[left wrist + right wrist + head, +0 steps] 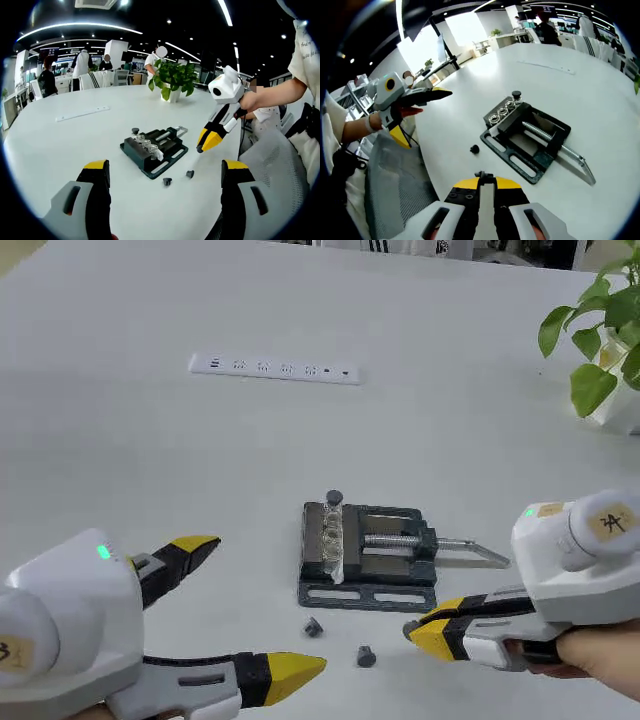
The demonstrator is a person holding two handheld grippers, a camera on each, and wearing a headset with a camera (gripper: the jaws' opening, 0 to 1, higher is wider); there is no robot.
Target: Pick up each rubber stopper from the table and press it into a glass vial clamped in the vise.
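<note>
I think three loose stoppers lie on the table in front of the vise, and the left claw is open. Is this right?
Not quite. The head view shows only two loose stoppers, not three. The rest holds: they lie on the table in front of the vise, and the left claw is open.

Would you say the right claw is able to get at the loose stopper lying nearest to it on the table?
Probably yes: the right claw is just beside that stopper with bare table between them, and the vise stands clear. Its jaws are shut, so they would need opening first.
</note>
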